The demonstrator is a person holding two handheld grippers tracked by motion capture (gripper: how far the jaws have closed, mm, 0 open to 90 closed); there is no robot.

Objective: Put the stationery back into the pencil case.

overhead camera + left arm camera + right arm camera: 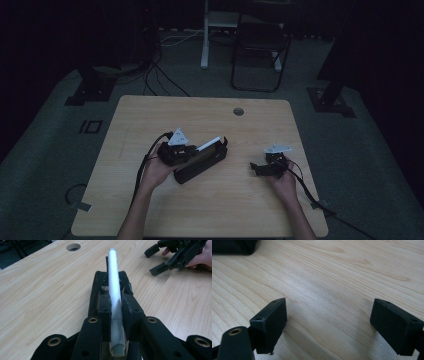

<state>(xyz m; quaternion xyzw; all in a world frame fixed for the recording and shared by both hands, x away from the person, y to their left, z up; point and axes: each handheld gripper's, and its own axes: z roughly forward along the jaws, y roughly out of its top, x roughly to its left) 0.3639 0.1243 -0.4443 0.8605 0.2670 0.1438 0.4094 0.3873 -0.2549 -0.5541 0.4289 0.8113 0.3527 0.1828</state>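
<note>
The left hand-held gripper sits left of the table's middle in the high view, its jaws clamped tight on a white tube; in the left gripper view the pads press on the tube's near part from both sides, and its blunt near end pokes out between the jaw arms toward the camera; the rest of it runs away from the gripper, toward the far right of the table.

Under the tube lies a long black case — a dark, narrow thing resting on the wood just beside the left gripper, its far end curling up past the tube's tip; whether the tube touches it cannot be told.

The right hand-held gripper is held low near the table's right edge, well apart from the case; its jaws stand wide, with bare wood grain between the two black pads in the right gripper view — nothing is held there; the left gripper view catches it at the far right, fingers wrapped round its body.

A round cable hole sits in the table's far side; beyond the table, on the dim floor, stands a chair.
</note>
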